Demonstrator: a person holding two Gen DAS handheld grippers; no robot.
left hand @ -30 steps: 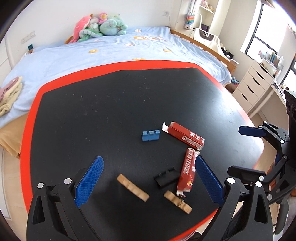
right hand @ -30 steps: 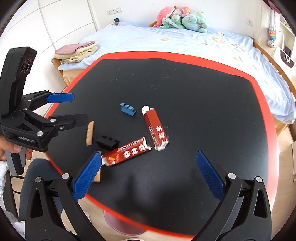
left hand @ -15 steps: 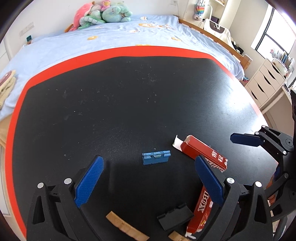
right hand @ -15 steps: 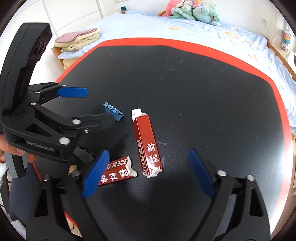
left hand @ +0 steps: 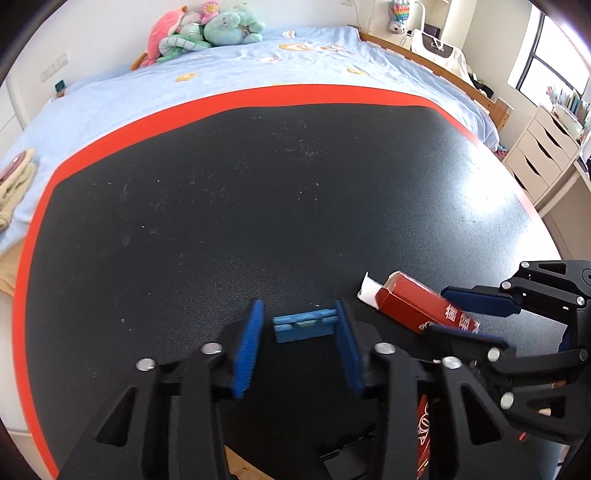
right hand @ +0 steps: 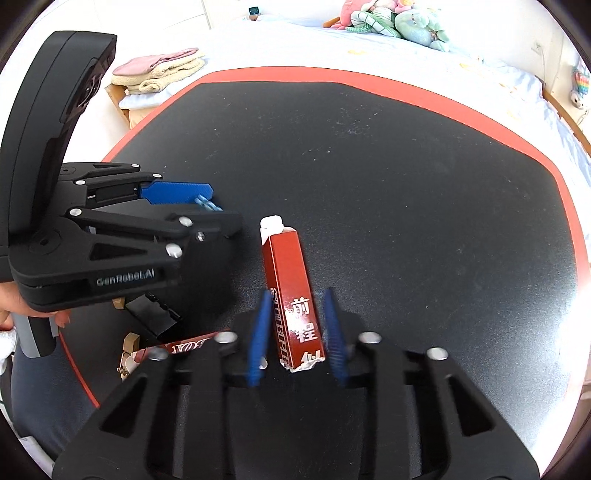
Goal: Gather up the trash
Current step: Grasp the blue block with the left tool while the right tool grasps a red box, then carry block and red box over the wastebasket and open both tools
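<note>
Red box (right hand: 291,295) sits between right gripper (right hand: 297,332) pads, narrow gap; left gripper (left hand: 301,341) brackets blue clip (left hand: 304,325), not clamped. Nothing collected yet.

A bed with a light blue sheet (left hand: 229,85) is lying beyond the black, red-edged table (left hand: 258,184), plush toys (left hand: 207,33) are sitting at top centre, folded towels (right hand: 159,72) are resting at upper left, and a white drawer unit (left hand: 543,151) is standing at right.
</note>
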